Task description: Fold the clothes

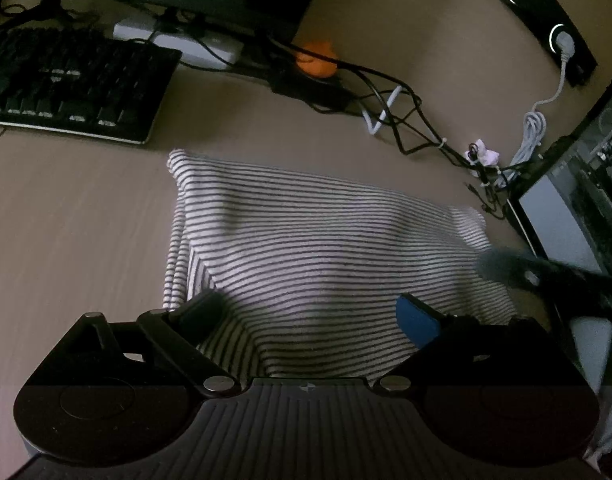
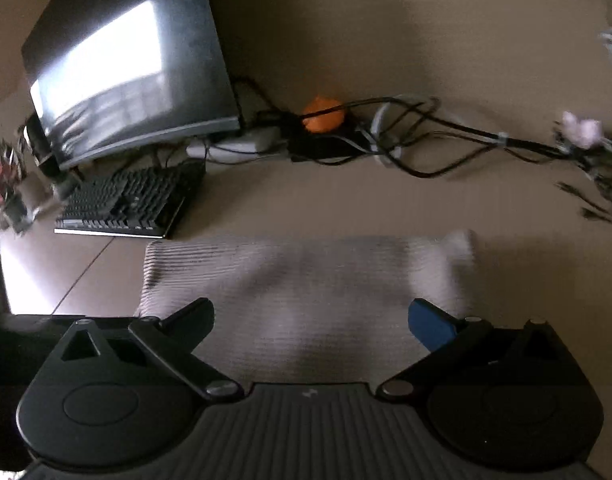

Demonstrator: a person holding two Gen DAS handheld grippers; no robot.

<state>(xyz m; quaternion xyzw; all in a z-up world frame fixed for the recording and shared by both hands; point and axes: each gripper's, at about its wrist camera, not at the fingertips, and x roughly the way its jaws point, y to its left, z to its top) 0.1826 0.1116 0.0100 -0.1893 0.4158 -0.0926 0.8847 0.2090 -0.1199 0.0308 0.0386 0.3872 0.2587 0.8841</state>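
From the left wrist, the left gripper [image 1: 310, 312] hangs above the near edge of the striped garment [image 1: 326, 248], fingers spread wide and holding nothing; the garment lies folded into a rectangle on the beige desk [image 1: 73, 208], below the keyboard [image 1: 69, 84], probably kept clear of the cables [image 1: 402, 120]. From the right wrist, blurred, the right gripper [image 2: 312, 320] is likewise spread and empty over that garment [image 2: 306, 280], in front of the monitor [image 2: 129, 64].
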